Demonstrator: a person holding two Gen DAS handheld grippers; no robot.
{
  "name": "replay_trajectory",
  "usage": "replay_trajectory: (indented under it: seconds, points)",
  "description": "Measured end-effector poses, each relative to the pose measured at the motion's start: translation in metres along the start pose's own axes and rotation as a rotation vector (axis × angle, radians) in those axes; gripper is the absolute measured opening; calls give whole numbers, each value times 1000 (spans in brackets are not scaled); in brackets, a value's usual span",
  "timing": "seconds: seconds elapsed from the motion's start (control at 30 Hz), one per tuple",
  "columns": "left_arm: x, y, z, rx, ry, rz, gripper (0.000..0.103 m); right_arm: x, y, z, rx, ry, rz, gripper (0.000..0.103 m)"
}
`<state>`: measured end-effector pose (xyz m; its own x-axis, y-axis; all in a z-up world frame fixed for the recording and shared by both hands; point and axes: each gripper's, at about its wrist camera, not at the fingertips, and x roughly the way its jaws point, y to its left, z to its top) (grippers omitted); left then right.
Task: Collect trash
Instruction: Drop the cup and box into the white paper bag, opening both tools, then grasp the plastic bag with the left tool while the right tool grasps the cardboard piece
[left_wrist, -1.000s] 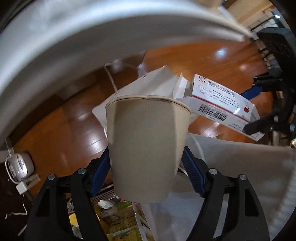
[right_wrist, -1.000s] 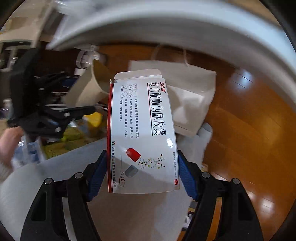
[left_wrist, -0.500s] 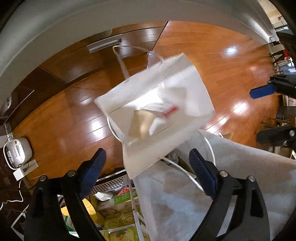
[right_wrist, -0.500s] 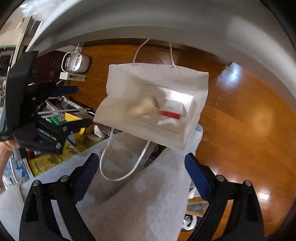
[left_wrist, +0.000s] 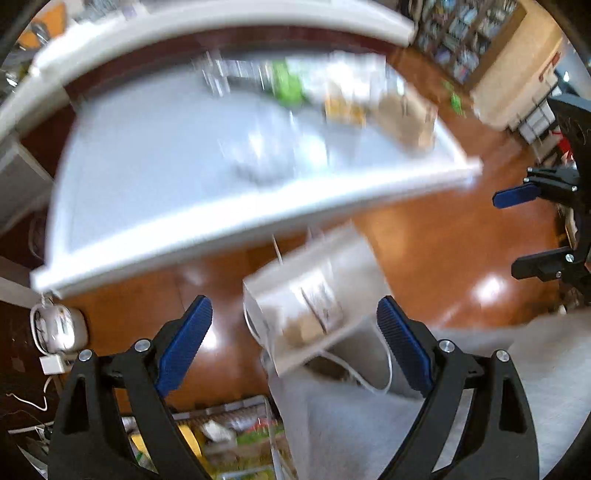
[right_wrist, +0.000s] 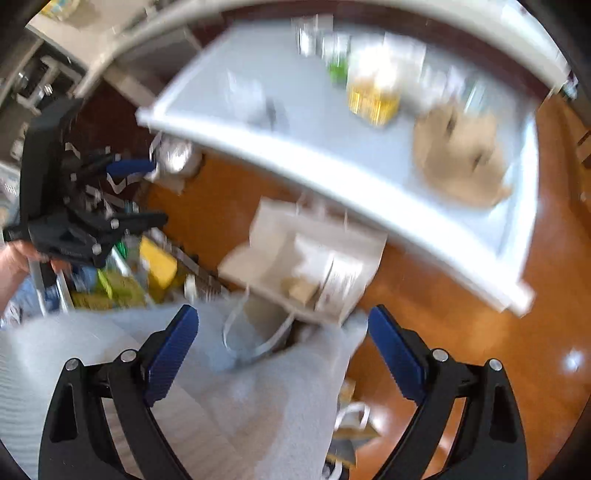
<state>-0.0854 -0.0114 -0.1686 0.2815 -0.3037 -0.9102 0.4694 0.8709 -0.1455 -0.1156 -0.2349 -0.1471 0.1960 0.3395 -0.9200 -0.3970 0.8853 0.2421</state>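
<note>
Polished wooden floor (left_wrist: 443, 236) fills both blurred views. Nearest, the left gripper (left_wrist: 295, 343) and right gripper (right_wrist: 282, 341) gape wide, holding nothing. Beyond, a white paper bag (right_wrist: 310, 258) holds smeared trash. Farther, tabletop (left_wrist: 155, 155) items are unreadable.

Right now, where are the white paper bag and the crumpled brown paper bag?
White paper bag (right_wrist: 275, 232): right wrist view, on its side panel.
Crumpled brown paper bag (right_wrist: 460, 157): right wrist view, on its middle.
</note>
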Motion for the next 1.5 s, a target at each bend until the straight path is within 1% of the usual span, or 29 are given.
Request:
replay_trajectory:
  seconds: [0.07,0.1,0.13,0.17,0.2,0.23,0.3,0.4,0.5,0.57,0.67,0.7,0.77,0.87,0.97,1.03,1.07,1.17,1.23,1.4,1.43,1.5]
  points:
    - [-20,2,12,-11,-86,23,92,-19,3,13,0,-94,-49,94]
    - [-31,1,20,-22,-134,51,92,-28,4,18,5,-142,-77,95]
    - [-40,1,28,-36,-180,87,92,-41,3,25,21,-214,-110,95]
    - [-48,2,34,-50,-224,115,92,-48,1,29,36,-258,-125,96]
    - [-53,5,36,-60,-254,128,92,-55,-1,32,58,-304,-142,96]
    - [-58,8,40,-75,-289,147,92,-60,-4,35,78,-334,-152,96]
    - [-66,14,43,-101,-331,180,92,-63,-8,38,120,-365,-183,96]
    - [-70,26,44,-146,-358,205,92,-67,-9,35,180,-405,-220,96]
    - [-68,34,45,-174,-357,194,92,-69,-7,30,236,-449,-274,96]
    - [-66,35,46,-173,-351,195,92,-67,-5,29,264,-463,-278,96]
    - [-63,23,44,-139,-342,244,92,-70,-10,25,288,-478,-275,96]
    - [-60,16,45,-121,-342,269,92,-70,-12,23,288,-479,-279,96]
    - [-54,7,44,-111,-336,292,92,-65,-21,22,272,-475,-278,96]
    - [-46,0,41,-130,-310,300,92,-53,-38,24,260,-441,-265,96]
    - [-37,-2,39,-172,-282,226,92,-38,-49,27,232,-409,-267,96]
    - [-29,-4,40,-175,-270,199,92,-27,-53,30,211,-382,-289,96]
    - [-24,-5,41,-171,-262,198,92,-22,-54,31,203,-373,-295,96]
    - [0,-8,48,-142,-205,219,92,-9,-59,35,209,-354,-317,96]
    - [22,-9,54,-121,-153,232,92,-1,-63,38,219,-344,-334,96]
    - [50,-7,61,-88,-104,227,91,20,-71,48,247,-304,-337,96]
    - [52,-6,61,-82,-101,229,91,26,-71,51,242,-289,-348,96]
    - [58,-3,63,-73,-86,223,85,38,-73,56,236,-257,-353,96]
